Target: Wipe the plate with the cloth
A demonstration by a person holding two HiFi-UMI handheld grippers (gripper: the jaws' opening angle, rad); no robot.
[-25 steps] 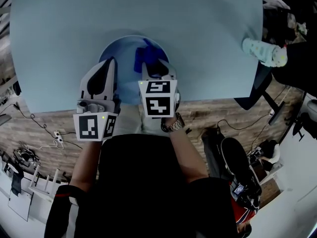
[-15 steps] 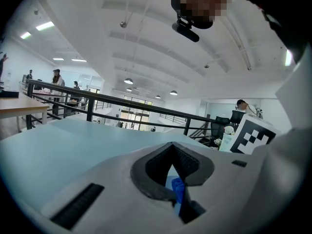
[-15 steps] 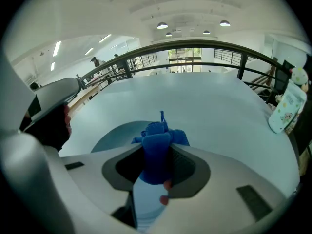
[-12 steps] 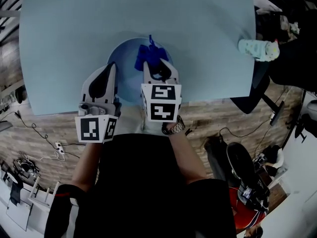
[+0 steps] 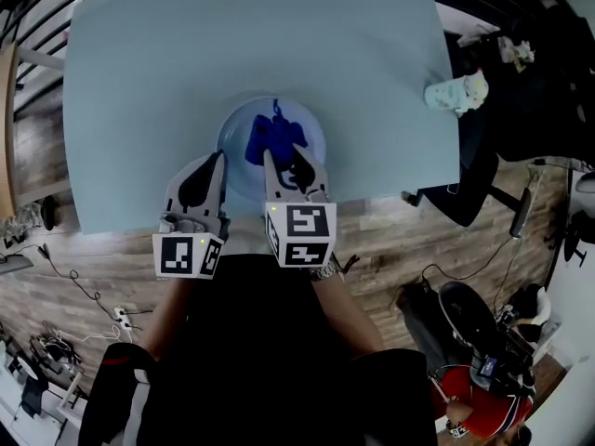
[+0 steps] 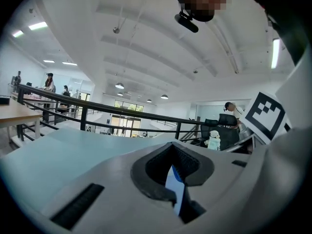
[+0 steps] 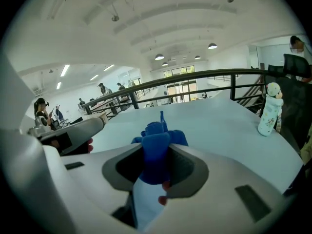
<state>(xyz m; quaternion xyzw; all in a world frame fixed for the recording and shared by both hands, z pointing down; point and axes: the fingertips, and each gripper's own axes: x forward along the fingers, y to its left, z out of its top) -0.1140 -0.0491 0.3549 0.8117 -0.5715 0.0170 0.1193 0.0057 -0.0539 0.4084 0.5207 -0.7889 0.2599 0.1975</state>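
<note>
The plate (image 5: pixel 314 134), pale blue, was found on the light blue table (image 5: pixel 167 63) near its front edge, directly before the person. The blue cloth (image 5: pixel 271 136) was seen bunched on the plate's middle, with one corner sticking up towards the far rim.

The left gripper (image 5: pixel 217 162) was placed at the plate's near-left edge. In the left gripper view its jaws were observed drawn together on a thin pale edge, taken to be the plate rim (image 6: pixel 175 186), with no gap visible on either side. The left gripper (image 6: pixel 173 175) was therefore recorded as pinching the plate.

The right gripper (image 5: pixel 284 159) was held over the near half of the plate, just beside the left one. In the right gripper view its jaws were seen clamped on a thick fold of the cloth (image 7: pixel 157 143), the remainder of which bulged out beyond the tips. The pale plate surface (image 7: pixel 145 203) was visible beneath the right gripper (image 7: pixel 156 165).

A small white figure-shaped bottle (image 5: pixel 454 92) was noted upright at the table's right edge, well apart from the plate. The marker cubes (image 5: pixel 299 232) were seen at the rear of each gripper.
</note>
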